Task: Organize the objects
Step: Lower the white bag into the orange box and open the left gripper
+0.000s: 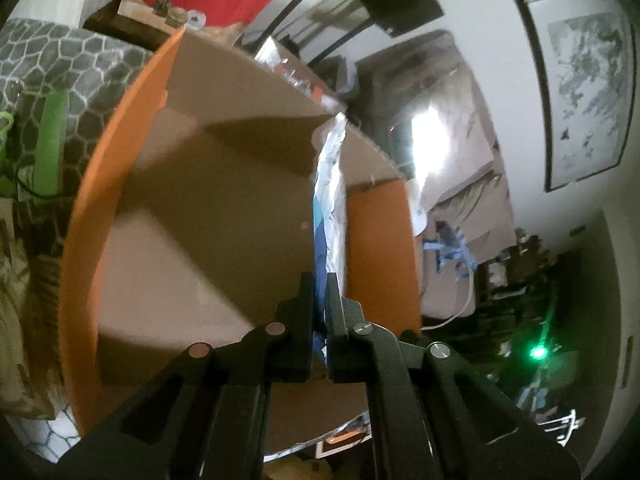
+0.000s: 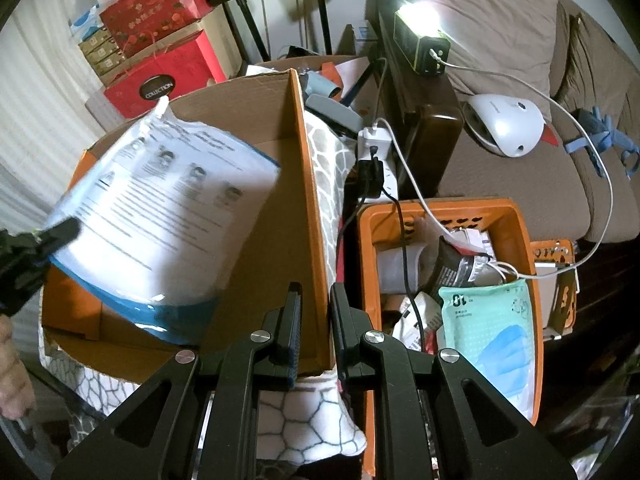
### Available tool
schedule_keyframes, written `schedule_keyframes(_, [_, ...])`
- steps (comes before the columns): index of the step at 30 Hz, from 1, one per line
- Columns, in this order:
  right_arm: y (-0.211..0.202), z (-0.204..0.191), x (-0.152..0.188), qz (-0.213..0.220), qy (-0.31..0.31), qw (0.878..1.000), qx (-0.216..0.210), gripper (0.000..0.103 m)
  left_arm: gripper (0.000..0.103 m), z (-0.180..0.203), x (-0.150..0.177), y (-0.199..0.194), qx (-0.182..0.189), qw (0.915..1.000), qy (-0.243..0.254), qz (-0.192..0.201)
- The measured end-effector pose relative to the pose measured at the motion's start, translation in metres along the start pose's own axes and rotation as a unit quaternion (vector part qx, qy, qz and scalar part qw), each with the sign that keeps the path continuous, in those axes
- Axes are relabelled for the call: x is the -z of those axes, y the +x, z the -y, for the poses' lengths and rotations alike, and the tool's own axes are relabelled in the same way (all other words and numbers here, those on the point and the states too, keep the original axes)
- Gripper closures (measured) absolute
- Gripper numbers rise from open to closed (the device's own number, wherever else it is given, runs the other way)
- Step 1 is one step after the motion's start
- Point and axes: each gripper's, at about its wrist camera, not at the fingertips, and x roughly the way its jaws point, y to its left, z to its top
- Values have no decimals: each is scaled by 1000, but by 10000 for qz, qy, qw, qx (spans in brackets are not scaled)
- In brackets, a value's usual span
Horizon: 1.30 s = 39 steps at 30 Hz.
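Right wrist view has the right gripper (image 2: 314, 304) clamped onto the orange flap (image 2: 310, 200) of a big cardboard box (image 2: 256, 216), one finger on each side of the flap's edge, so it's pinching that flap. Over on the left side of that same view you can see the left gripper (image 2: 60, 232) holding a flat white and blue plastic packet (image 2: 160, 220) by its corner, with the packet hanging over the open box, tilted. A bit of a hand (image 2: 12, 376) shows at the far left edge.

From the left wrist view the left gripper (image 1: 319, 280) is squeezed tight on the packet (image 1: 330, 184), which you see edge-on, poking out straight ahead above the brown inside of the box (image 1: 200, 220).

Right of the box there's an orange basket (image 2: 516, 216) stuffed with packets, including a mint green mask pack (image 2: 488, 320), plus cables. A patterned blanket (image 2: 328, 152) sits between box and basket, and a white device (image 2: 504, 124) is on the couch (image 2: 500, 184) behind.
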Motion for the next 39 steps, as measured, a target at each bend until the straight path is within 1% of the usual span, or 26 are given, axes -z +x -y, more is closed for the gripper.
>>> schedule_keyframes(5, [0, 0, 0, 6, 9, 10000, -8, 89, 98, 3, 14, 24, -463, 9979, 167, -426])
schedule_keyframes(8, [-1, -2, 0, 5, 6, 10000, -2, 89, 98, 4, 19, 31, -623, 9963, 232, -550])
schedule_keyframes(12, [-1, 0, 1, 7, 11, 10000, -13, 89, 97, 5, 26, 36, -953, 9920, 397, -729])
schedule_keyframes(15, [-1, 0, 1, 9, 5, 10000, -11, 89, 97, 7, 33, 37, -1200, 9877, 611, -799])
schedule_keyframes(18, [-1, 0, 1, 9, 15, 10000, -18, 89, 96, 9, 39, 41, -1341, 9831, 762, -983])
schedule_keyframes(20, [-1, 0, 1, 7, 8, 10000, -12, 89, 96, 13, 45, 45, -1421, 9793, 929, -1102])
schedule_keyframes(22, [-1, 0, 1, 11, 3, 10000, -9, 89, 96, 18, 48, 47, -1482, 9771, 1013, -1140])
schedule_keyframes(29, [-2, -1, 3, 17, -6, 10000, 16, 88, 96, 19, 50, 56, -1389, 9765, 1023, -1294])
schedule_keyframes(33, [-2, -1, 3, 18, -9, 10000, 21, 88, 96, 24, 53, 67, -1410, 9718, 1151, -1500])
schedule_keyframes(34, [-2, -1, 3, 19, -7, 10000, 21, 88, 94, 26, 55, 67, -1399, 9714, 1191, -1505])
schedule_keyframes(36, [-2, 0, 3, 19, -6, 10000, 15, 88, 74, 29, 57, 64, -1395, 9708, 1284, -1467])
schedule_keyframes(37, [-2, -1, 3, 20, -1, 10000, 9, 88, 54, 30, 58, 63, -1355, 9716, 1301, -1442])
schedule_keyframes(38, [-2, -1, 3, 19, 5, 10000, 6, 88, 37, 31, 58, 60, -1332, 9721, 1320, -1410])
schedule_keyframes(39, [-2, -1, 3, 20, 0, 10000, 11, 88, 33, 33, 58, 56, -1330, 9723, 1353, -1364])
